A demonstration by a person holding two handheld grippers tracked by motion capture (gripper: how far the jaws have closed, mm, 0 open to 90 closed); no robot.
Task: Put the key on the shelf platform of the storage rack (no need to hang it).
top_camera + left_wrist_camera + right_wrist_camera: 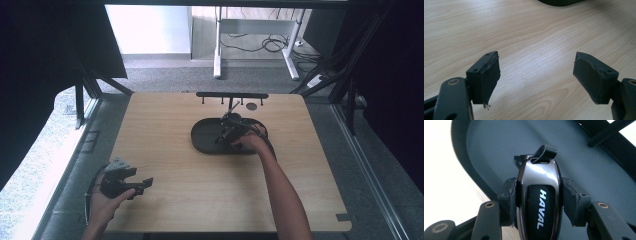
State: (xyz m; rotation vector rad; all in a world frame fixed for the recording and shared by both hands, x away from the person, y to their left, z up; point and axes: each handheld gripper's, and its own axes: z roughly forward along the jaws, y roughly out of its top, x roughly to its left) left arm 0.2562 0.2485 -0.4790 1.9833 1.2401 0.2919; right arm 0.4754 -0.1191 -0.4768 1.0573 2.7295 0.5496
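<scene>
Where the high view blurs, right gripper (539,202) view reads HAVAL key fob (539,195), clamped over tray (499,147)

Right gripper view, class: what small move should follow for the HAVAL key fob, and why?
Probably lower it a little further and let go: the right hand-held gripper clamps the key fob just above the dark tray, seemingly not yet resting on it.

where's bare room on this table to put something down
The light wooden table is bare left of the dark oval tray, and along the near edge between both forearms. It is crowded at the tray, where the right gripper holds a black-and-silver key fob, below the black hook rack.
</scene>
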